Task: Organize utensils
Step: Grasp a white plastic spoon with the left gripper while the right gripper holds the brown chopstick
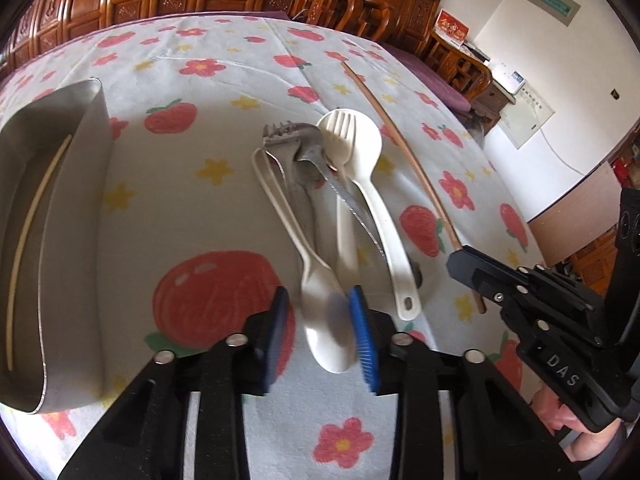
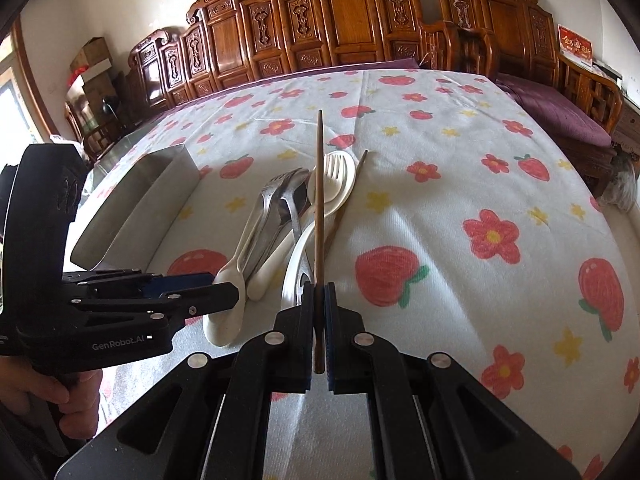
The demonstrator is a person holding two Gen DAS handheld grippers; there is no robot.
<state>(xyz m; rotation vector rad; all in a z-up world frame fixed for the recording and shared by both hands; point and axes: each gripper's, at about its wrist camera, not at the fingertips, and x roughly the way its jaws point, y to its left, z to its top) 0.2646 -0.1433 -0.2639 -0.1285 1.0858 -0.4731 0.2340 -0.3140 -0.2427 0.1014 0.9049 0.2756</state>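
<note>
Left gripper (image 1: 320,320): I see its blue pads on both sides of the white spoon's bowl; the right pad seems to touch the bowl, at the left pad I cannot tell, so I cannot say if it is clamped.
White spoon (image 1: 326,320): it lies on the cloth, bowl toward me, handle running away into the pile.
Right gripper (image 2: 319,320): its jaws are together on a brown chopstick, near the chopstick's lower end.
Brown chopstick (image 2: 319,208): it stands out forward from the pads, above the pile, not lying on the cloth.
Pile (image 1: 316,184): metal fork, metal spoon, a serrated knife, a white plastic fork and a white ladle with a hole in the handle, all crossing and touching each other in the middle of the table.
Second chopstick (image 2: 348,196): it lies on the cloth just beside the ladle, on the right of the pile.
Tray (image 1: 52,240): a metal tray to the left of the pile, apart from it; one pale chopstick (image 1: 28,240) lies inside.
Cloth (image 2: 460,184): white, with red fruits and flowers; it covers the table.
Hands: one holds each gripper's handle; the left hand (image 2: 60,396) shows in the right view.
</note>
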